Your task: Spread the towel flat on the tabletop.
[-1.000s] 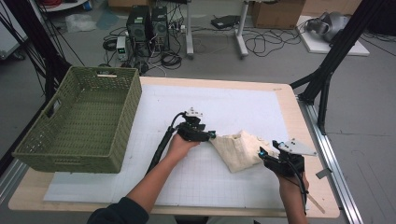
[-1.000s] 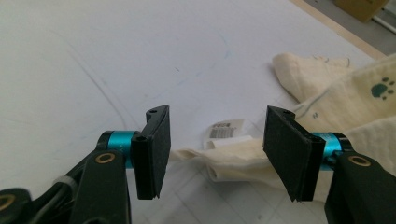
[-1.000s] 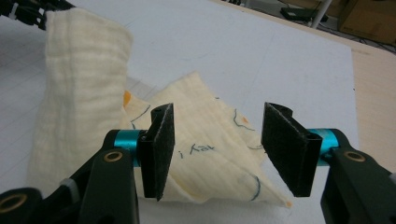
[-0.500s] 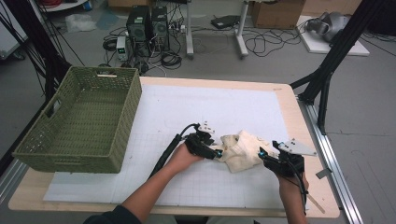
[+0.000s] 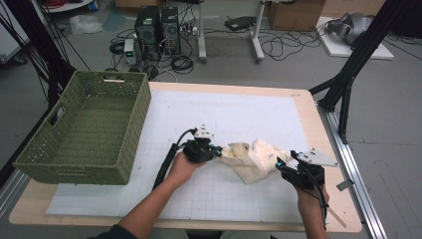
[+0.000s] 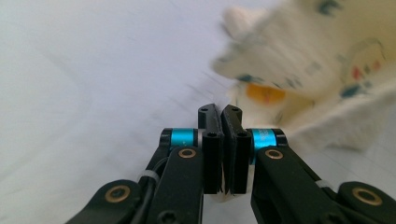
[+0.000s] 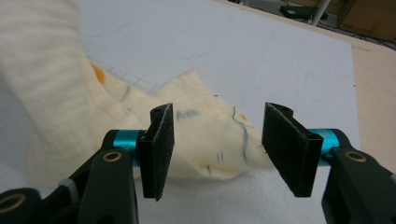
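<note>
A cream cloth (image 5: 254,159) with small coloured prints lies crumpled on the white gridded mat (image 5: 224,114), right of centre. My left gripper (image 5: 216,149) is at the cloth's left edge, its jaws pressed together with a thin sliver of fabric pinched between them. In the left gripper view the left gripper (image 6: 220,112) is shut, and the cloth (image 6: 317,70) is bunched ahead and to the right, blurred. My right gripper (image 5: 279,163) stands open at the cloth's right edge. In the right gripper view the right gripper (image 7: 217,126) has its jaws wide apart, with a corner of the cloth (image 7: 56,93) lying just beyond them.
A green woven basket (image 5: 74,172) stands on the table's left side. The wooden table edge (image 5: 323,129) runs along the right, with a black frame leg beyond it. Computers and cables lie on the floor behind the table.
My left gripper moved toward the person and right, then slightly back left, pulling the cloth's left edge so the cloth bunched up. The right gripper stayed in place.
</note>
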